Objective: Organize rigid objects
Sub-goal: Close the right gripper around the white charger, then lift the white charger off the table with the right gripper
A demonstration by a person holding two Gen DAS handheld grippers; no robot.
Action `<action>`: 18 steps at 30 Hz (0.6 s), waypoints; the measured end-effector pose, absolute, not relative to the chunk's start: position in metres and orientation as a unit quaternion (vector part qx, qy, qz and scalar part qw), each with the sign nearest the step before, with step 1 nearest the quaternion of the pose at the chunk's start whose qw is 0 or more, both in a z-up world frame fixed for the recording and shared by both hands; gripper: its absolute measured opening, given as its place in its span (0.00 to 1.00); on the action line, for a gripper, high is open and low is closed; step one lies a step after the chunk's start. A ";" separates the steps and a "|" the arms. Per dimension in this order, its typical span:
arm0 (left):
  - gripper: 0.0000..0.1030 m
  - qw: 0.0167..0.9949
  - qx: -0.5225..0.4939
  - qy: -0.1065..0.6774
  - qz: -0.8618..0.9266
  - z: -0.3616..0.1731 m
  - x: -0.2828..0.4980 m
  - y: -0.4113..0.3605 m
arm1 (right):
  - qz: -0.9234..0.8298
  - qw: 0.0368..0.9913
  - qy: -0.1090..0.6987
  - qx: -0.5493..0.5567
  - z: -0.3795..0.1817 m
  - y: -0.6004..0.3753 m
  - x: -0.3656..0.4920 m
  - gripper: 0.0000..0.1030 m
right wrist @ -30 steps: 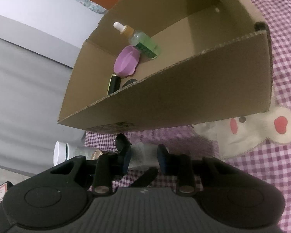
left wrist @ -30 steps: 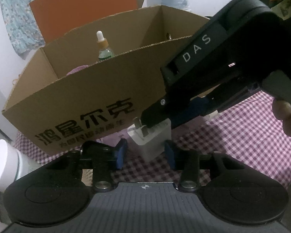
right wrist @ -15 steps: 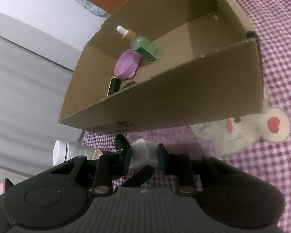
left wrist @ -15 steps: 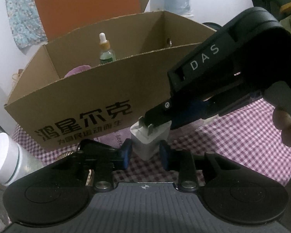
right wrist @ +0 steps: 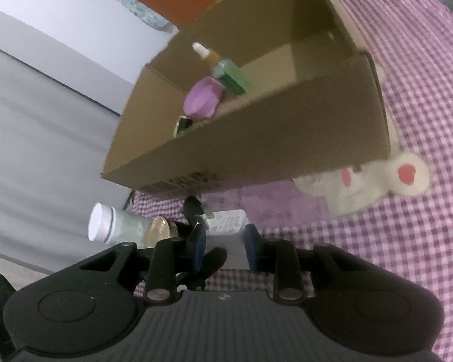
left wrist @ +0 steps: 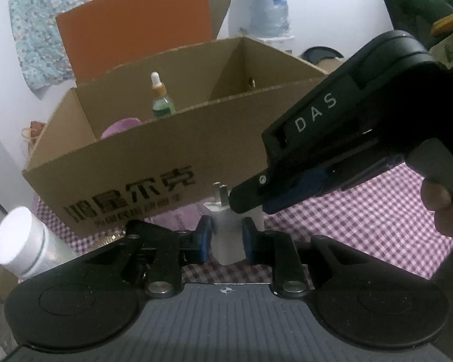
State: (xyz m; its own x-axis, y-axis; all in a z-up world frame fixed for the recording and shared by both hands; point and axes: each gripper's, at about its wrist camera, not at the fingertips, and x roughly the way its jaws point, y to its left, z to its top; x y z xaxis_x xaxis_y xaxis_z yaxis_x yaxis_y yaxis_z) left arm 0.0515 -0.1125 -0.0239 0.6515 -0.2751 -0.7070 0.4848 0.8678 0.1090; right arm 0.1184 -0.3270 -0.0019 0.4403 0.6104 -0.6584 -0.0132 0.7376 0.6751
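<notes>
Both cameras sit low behind their own fingers, tilted down over the checked cloth (right wrist: pixel 407 241) — close to the box (left wrist: pixel 166 157). The left view faces its printed front wall; the right looks from higher into it. Both share the box, the dropper bottle (left wrist: pixel 161 102) and the white plug (left wrist: pixel 226 235).

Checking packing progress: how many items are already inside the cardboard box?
3 visible: green dropper bottle at the back, purple lid-like piece beside it, dark object nearest the front wall. Others may be hidden.

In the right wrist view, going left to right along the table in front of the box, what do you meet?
White-capped bottle → gold lid → white charger → cream plush toy.
</notes>
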 end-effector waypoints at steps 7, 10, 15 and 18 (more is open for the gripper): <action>0.32 0.893 0.166 0.352 -0.226 -0.029 0.047 -0.112 | 0.208 0.788 0.494 0.305 -0.007 -0.327 0.116 0.28; 0.44 0.885 0.168 0.364 -0.236 -0.035 0.053 -0.114 | 0.214 0.785 0.497 0.302 -0.008 -0.326 0.119 0.28; 0.47 0.878 0.181 0.375 -0.236 -0.047 0.058 -0.121 | 0.219 0.785 0.497 0.297 -0.010 -0.325 0.121 0.28; 0.47 0.875 0.176 0.385 -0.237 -0.052 0.063 -0.122 | 0.218 0.786 0.495 0.299 -0.011 -0.328 0.125 0.29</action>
State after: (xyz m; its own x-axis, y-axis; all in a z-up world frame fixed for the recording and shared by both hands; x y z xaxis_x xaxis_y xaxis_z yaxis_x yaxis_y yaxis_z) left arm 0.0627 -0.1220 -0.0520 0.5917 -0.2791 -0.7563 0.5500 0.8256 0.1257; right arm 0.1248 -0.3281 -0.0108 0.4154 0.6389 -0.6475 -0.0474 0.7261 0.6860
